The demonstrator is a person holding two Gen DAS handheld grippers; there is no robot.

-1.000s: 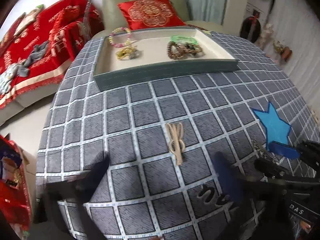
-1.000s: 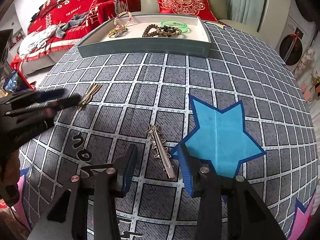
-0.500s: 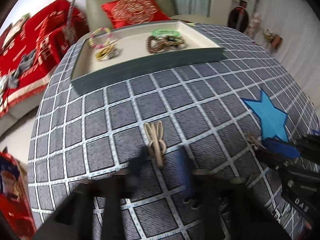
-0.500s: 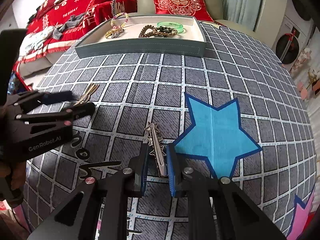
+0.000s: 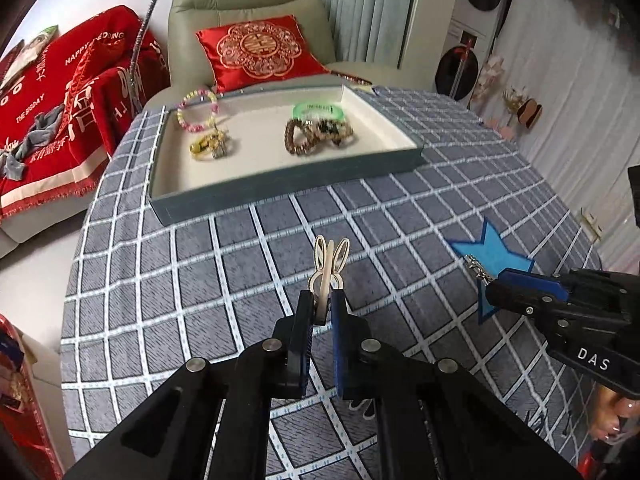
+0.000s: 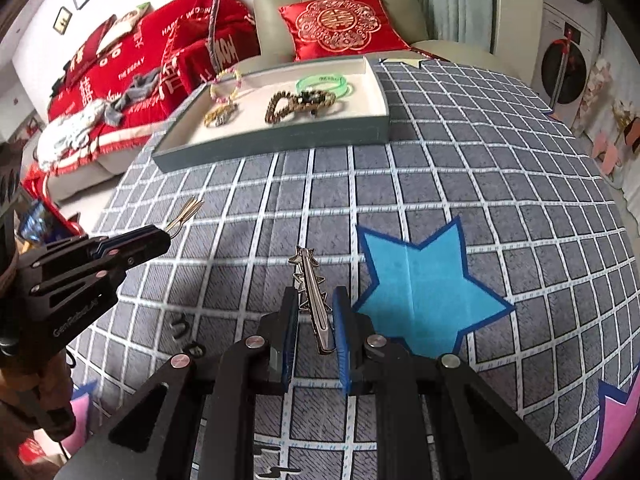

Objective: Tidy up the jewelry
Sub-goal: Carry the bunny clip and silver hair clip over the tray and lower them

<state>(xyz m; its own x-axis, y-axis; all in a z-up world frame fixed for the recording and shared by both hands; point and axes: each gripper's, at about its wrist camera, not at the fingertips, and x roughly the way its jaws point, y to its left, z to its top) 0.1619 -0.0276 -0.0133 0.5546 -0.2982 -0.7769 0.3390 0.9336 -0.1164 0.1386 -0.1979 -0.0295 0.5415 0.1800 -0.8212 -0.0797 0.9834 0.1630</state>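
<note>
Left wrist view first: my left tool [image 5: 320, 312] is clamped on the cream rabbit-eared hair clip [image 5: 329, 266], whose ears stick out past the fingertips toward 12 o'clock, and the clip looks to be just clear of the checked cloth on the desk [image 5: 200, 280]. At 3 o'clock my right tool [image 5: 516, 286] pinches the silver star hair clip [image 5: 476, 267] over the blue star patch [image 5: 494, 254].

From the right wrist camera, that right tool [image 6: 316, 320] is closed on the silver star hair clip [image 6: 314, 298], which lies lengthwise between the blue pads.

Further out, at 12 o'clock, sits the grey-green tray [image 5: 288, 182]. Already inside it are a pink beaded bracelet [image 5: 198, 110], a gold piece [image 5: 210, 145], brown beaded bracelets [image 5: 316, 136] and a green bangle [image 5: 318, 111].

So I judge the task well along: four lots are stowed, the last two loose clips are both gripped, and what remains is carrying them to the tray and letting go. I see no other jewelry on the cloth.

Writing: "DAS" on the right tool's body, "GenRobot.AI" on the left tool's body in the right wrist view, and "HAPPY WEDDING" and "THE BIGDAY" on the red blanket [image 5: 52, 92] at 10 o'clock.
</note>
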